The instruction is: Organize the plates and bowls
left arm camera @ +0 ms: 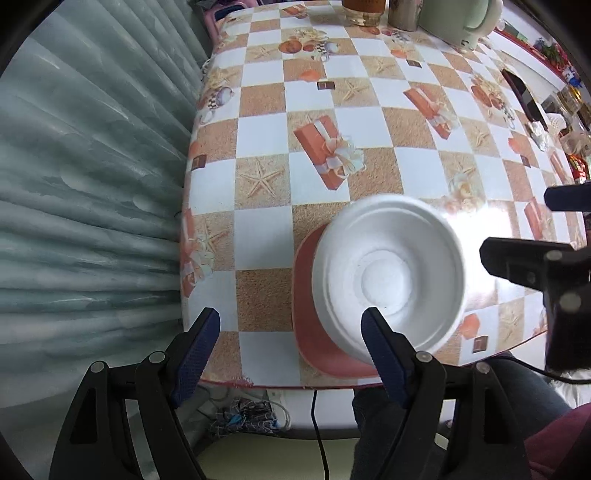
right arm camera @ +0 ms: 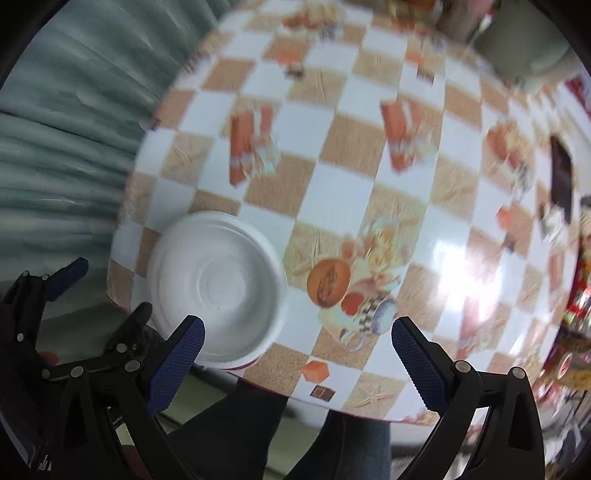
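Observation:
A white foam bowl (left arm camera: 388,273) sits on a pink plate (left arm camera: 306,317) near the table's front edge. My left gripper (left arm camera: 291,325) is open and empty, its right finger (left arm camera: 384,354) just in front of the bowl's near rim. In the blurred right wrist view the bowl (right arm camera: 221,288) lies at lower left, with the left gripper (right arm camera: 107,291) beside it. My right gripper (right arm camera: 297,343) is open and empty above the table's front edge, to the right of the bowl. It also shows in the left wrist view (left arm camera: 535,236) at the right edge.
The checkered tablecloth (left arm camera: 332,110) covers the table. A pale green kettle (left arm camera: 461,18), a metal cup (left arm camera: 404,14) and a jar (left arm camera: 364,11) stand at the far side. A grey-green curtain (left arm camera: 85,184) hangs left. Clutter lines the right edge (left arm camera: 569,147).

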`<state>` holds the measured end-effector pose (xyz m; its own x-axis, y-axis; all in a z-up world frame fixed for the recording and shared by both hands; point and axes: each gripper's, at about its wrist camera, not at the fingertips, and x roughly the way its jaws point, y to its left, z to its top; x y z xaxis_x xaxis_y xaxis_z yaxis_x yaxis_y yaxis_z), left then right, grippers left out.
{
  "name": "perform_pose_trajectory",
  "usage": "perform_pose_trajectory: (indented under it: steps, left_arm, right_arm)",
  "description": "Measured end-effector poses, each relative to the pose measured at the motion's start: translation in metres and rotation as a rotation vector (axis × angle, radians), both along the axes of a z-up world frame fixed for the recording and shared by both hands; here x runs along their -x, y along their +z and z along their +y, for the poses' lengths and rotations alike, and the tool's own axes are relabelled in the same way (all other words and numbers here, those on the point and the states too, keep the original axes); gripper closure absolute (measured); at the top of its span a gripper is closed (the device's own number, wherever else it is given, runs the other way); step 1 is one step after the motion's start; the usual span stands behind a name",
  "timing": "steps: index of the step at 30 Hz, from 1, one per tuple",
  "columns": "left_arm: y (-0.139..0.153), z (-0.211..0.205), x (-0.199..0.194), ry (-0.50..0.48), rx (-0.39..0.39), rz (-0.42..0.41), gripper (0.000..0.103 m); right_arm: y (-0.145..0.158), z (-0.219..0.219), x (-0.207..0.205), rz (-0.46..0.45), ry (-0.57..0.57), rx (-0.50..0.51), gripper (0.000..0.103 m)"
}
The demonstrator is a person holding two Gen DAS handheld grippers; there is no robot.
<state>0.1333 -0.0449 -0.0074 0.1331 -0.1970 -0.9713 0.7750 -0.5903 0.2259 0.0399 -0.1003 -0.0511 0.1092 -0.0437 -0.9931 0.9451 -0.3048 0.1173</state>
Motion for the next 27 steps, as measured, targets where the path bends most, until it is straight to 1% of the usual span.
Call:
perform_pose_trajectory:
  steps: [2,4,10,27]
  left_arm:
    - [0.005,0.002,0.004,0.002,-0.014,0.031,0.021]
    - [0.007,0.004,0.009,-0.018,-0.005,0.027,0.021]
    - [0.008,0.007,0.013,-0.038,0.014,0.009,0.021]
    - [0.012,0.008,0.014,-0.033,0.019,0.001,0.021]
  right_arm:
    - [0.012,0.002,-0.003,0.038,0.0,0.039,0.001]
    - [0.016,0.004,-0.003,0.05,-0.004,0.058,0.001]
    - [0.01,0.008,-0.006,0.021,-0.007,0.019,0.001]
    - [0.011,0.011,-0.004,0.017,-0.028,0.021,0.001]
